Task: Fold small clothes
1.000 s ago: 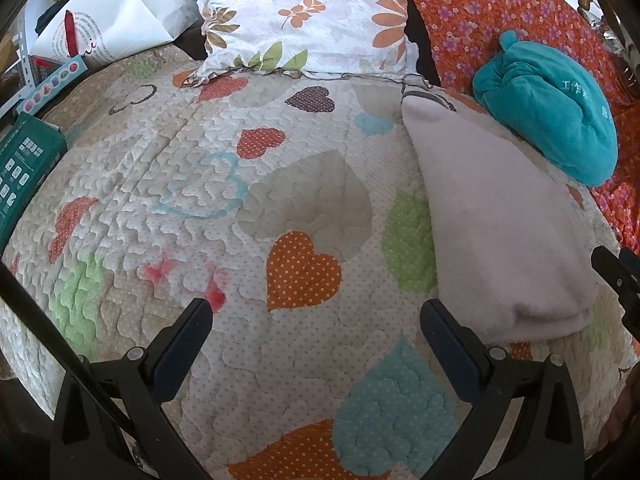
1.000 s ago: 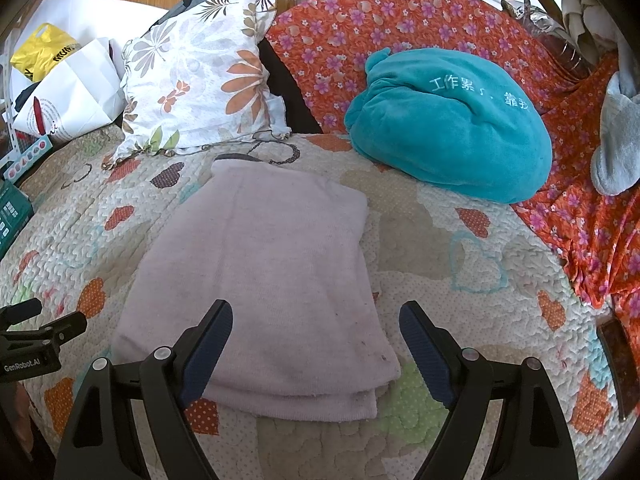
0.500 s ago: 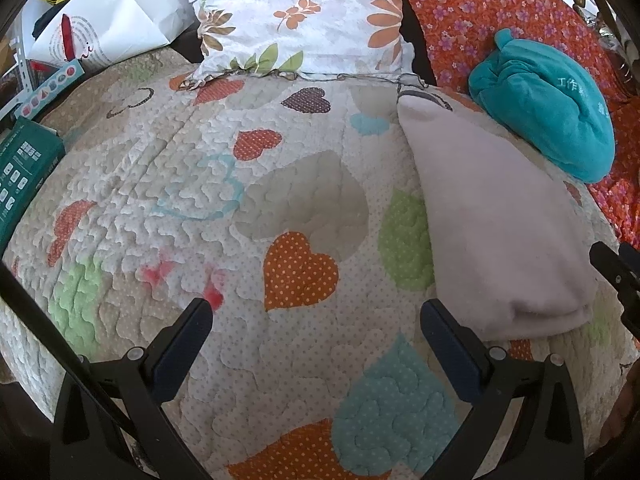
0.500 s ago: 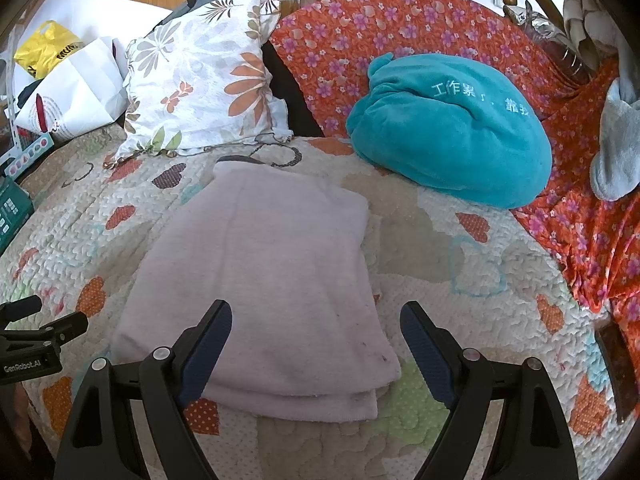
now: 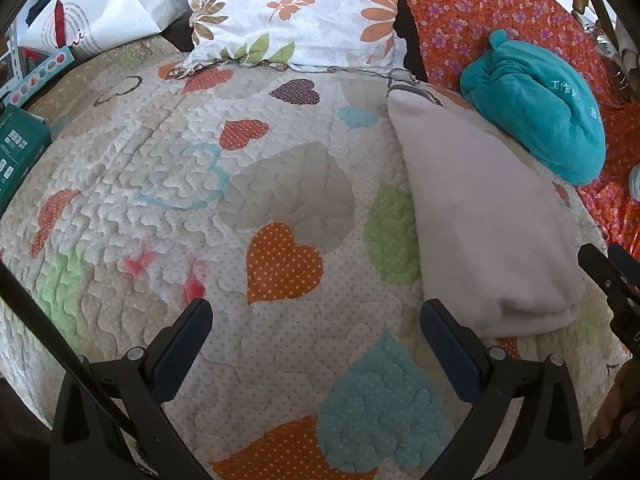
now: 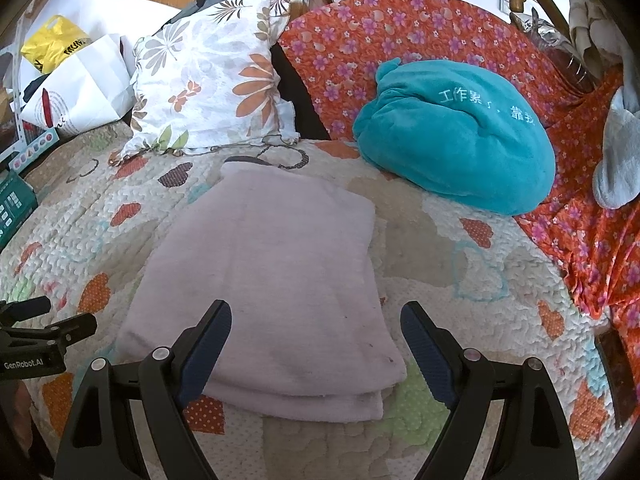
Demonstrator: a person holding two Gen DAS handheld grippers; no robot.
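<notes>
I see the pink cloth [image 6: 272,280] lying flat on the bed [image 6: 460,240], already folded into layers, with the stacked edges showing at 6 o'clock in the right view. In the left view the cloth [image 5: 480,220] sits at 3 o'clock, just beside my left tool [image 5: 316,332].

My right tool [image 6: 316,336] hangs over the near end of the cloth with its jaws spread wide and nothing in them. My left tool is spread wide too, holding nothing, over bare quilt.

I think one more fold is next, or the cloth may be done. To fold it well, I would bring the right tool down onto the near right corner and pinch all the layers together, not just the top one. I would move the left tool toward 3 o'clock to take the near left corner the same way. Then I would lift both corners evenly and carry them toward 12 o'clock, so the edges line up.

The blue pillow [image 6: 452,148] lies near the far end, so I should keep the fold short of it.
</notes>
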